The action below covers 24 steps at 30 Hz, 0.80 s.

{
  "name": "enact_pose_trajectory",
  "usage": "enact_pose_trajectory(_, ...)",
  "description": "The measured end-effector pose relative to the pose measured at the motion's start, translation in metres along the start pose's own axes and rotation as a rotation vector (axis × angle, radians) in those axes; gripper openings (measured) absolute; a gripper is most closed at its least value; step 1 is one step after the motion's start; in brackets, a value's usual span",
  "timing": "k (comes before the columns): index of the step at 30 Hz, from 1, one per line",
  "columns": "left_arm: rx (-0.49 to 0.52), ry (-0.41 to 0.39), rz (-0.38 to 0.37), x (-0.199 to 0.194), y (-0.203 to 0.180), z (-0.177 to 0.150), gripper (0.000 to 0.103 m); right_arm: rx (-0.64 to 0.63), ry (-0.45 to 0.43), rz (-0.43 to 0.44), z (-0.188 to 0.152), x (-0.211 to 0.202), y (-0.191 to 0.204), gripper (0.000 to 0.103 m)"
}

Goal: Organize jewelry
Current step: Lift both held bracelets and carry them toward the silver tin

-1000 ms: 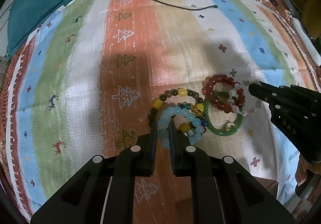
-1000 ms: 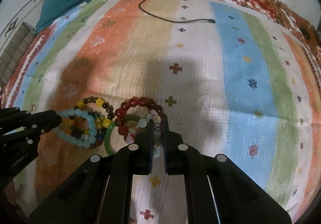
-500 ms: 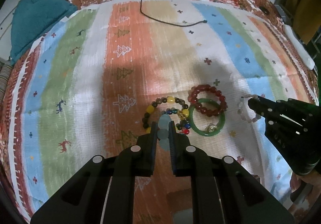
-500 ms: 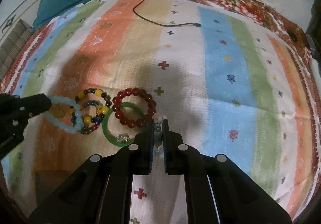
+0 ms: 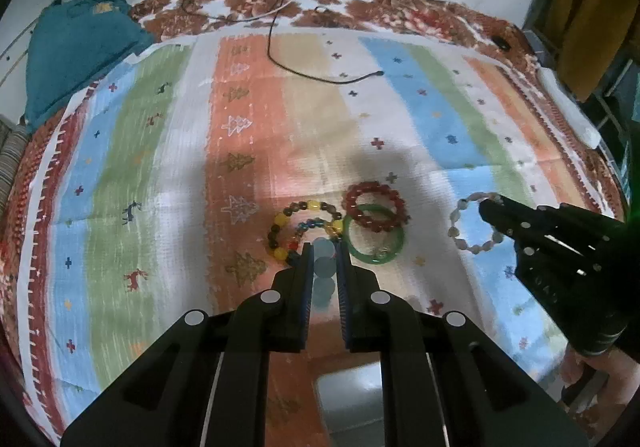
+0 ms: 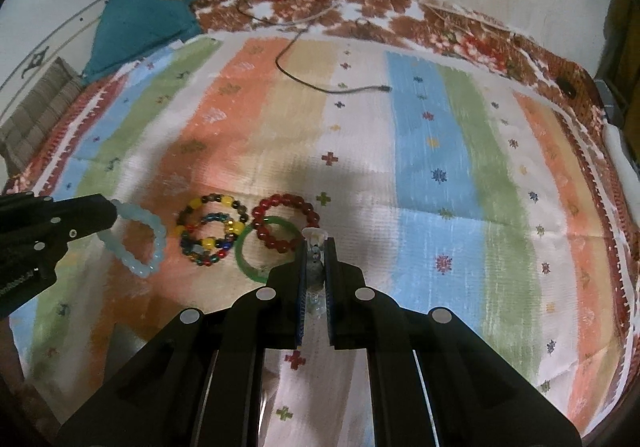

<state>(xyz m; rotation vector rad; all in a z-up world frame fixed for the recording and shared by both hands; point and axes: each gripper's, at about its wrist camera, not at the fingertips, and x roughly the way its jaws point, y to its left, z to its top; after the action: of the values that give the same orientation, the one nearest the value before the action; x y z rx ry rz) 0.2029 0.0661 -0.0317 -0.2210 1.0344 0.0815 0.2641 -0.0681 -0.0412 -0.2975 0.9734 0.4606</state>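
My left gripper (image 5: 323, 247) is shut on a pale blue bead bracelet (image 5: 324, 267) and holds it above the striped cloth; the bracelet hangs from it in the right wrist view (image 6: 138, 237). My right gripper (image 6: 316, 243) is shut on a white-pink bead bracelet (image 6: 315, 267), which shows as a loop in the left wrist view (image 5: 472, 223). On the cloth between them lie a yellow-and-brown bead bracelet (image 5: 304, 223), a small multicolour bead bracelet (image 6: 212, 243), a red bead bracelet (image 5: 376, 207) and a green bangle (image 5: 374, 239).
A black cable (image 5: 320, 75) lies across the far part of the cloth. A teal garment (image 5: 76, 47) sits at the far left corner. A grey box (image 5: 348, 403) shows below my left gripper. Furniture stands beyond the right edge (image 5: 580, 7).
Both grippers have lifted and pulled back from the pile, each with its bracelet. The pale blue bracelet moved left and the white-pink one moved right, clear of the others.
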Motion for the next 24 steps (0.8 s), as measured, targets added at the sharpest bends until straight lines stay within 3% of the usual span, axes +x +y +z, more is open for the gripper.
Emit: enact_pose_trajectory(24,0.032,-0.064,-0.033,-0.044,-0.019,-0.042,0.011,-0.036,-0.068,0.050,-0.042,-0.054,0.025,0.009)
